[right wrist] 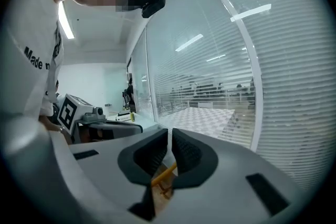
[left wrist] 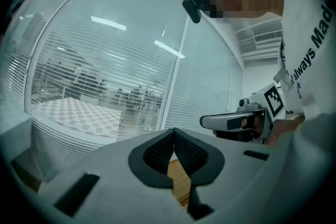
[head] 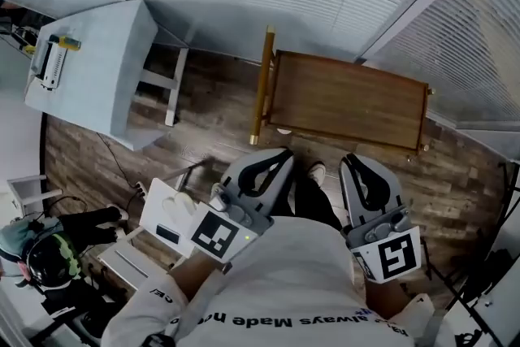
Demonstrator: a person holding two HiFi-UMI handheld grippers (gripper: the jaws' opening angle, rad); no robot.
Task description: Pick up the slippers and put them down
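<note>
In the head view, the left tongs (head: 282, 153) and the right tongs (head: 354, 162) were held side by side in front of the person's chest, both aimed forward at a low wooden rack (head: 349, 101) on the plank floor. The rack's long axis ran across the view, with a yellow post (head: 262, 85) at its left end. No slippers could be made out anywhere, neither on the rack nor on the floor. The pale shoe toe (head: 317, 172) between the 2 tools sat at the end of a dark trouser leg and was probably the person's own foot. The rack lay ahead of and below both tools, about equally near to each, so neither hand had the shorter reach. In the left gripper view, the left tongs (left wrist: 174, 134) were pressed together at the tips with nothing between them, only wood showing beyond. In the right gripper view, the right tongs (right wrist: 169, 135) were likewise closed and empty, with the yellow post (right wrist: 164, 172) beyond them.
</note>
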